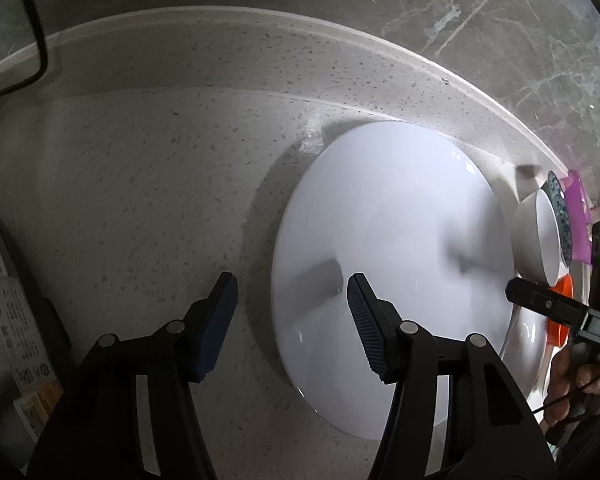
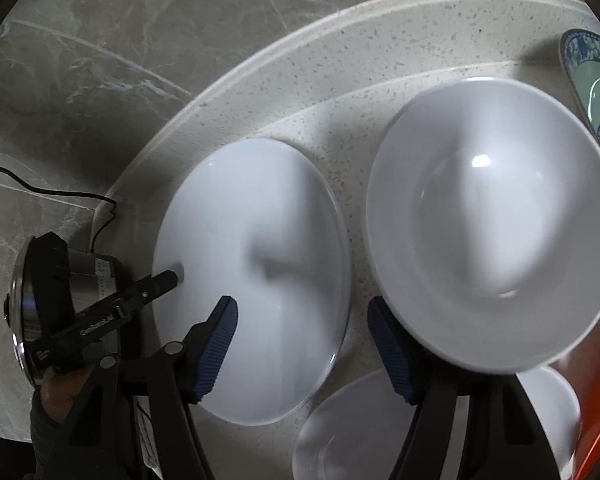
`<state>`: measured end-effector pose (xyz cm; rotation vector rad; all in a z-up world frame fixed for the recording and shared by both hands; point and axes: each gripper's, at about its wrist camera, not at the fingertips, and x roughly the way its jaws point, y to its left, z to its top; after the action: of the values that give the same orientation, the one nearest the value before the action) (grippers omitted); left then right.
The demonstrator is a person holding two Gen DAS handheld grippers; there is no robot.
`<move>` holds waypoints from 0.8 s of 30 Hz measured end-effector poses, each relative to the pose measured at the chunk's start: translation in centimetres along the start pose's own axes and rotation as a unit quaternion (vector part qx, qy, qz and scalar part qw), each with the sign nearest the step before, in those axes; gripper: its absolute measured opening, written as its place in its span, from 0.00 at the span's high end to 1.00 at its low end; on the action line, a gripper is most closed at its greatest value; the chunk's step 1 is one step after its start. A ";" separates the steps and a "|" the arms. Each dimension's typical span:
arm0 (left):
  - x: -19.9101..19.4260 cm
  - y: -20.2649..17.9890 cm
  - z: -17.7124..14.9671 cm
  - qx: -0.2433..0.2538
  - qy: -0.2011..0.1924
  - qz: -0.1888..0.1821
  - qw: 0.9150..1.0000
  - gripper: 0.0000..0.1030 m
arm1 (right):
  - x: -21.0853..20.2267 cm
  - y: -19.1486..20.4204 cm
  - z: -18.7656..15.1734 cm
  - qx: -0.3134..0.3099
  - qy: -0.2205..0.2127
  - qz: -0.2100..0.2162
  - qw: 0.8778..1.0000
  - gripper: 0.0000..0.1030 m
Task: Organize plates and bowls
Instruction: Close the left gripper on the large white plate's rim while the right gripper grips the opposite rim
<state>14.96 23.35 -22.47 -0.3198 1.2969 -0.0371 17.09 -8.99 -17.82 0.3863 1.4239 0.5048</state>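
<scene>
A large white plate (image 1: 392,264) lies flat on the speckled counter; it also shows in the right wrist view (image 2: 252,280). My left gripper (image 1: 292,320) is open and empty, its right finger over the plate's left part. My right gripper (image 2: 302,340) is open and empty over the plate's right edge, its right finger beside a big white bowl (image 2: 496,224). That bowl shows at the right in the left wrist view (image 1: 536,236). A second white bowl (image 2: 348,432) sits below. A blue-patterned plate (image 2: 592,80) lies at the far right. The right gripper's finger (image 1: 540,300) shows in the left view.
The counter (image 1: 160,180) ends at a raised back ledge against a marble wall (image 1: 500,20). A steel cooker (image 2: 60,280) with a black cord stands at the left. An orange item (image 1: 560,312) and a purple item (image 1: 578,216) lie at the right. A printed box (image 1: 12,320) sits at the left.
</scene>
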 end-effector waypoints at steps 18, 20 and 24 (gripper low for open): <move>1.2 -3.1 1.1 0.051 -0.003 0.014 0.999 0.62 | 1.1 1.2 0.2 0.000 -0.013 -0.026 1.000 0.51; 1.2 -3.4 1.1 0.060 -0.006 0.025 0.998 0.64 | 1.3 1.6 0.1 -0.011 -0.012 -0.037 0.999 0.51; 1.2 -3.2 1.1 0.058 -0.008 0.024 0.998 0.65 | 1.5 1.9 0.1 -0.013 -0.014 -0.049 0.999 0.56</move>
<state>16.81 20.29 -22.50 -0.1893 1.2807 -0.0696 17.10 -6.52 -18.05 0.2990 1.4004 0.4363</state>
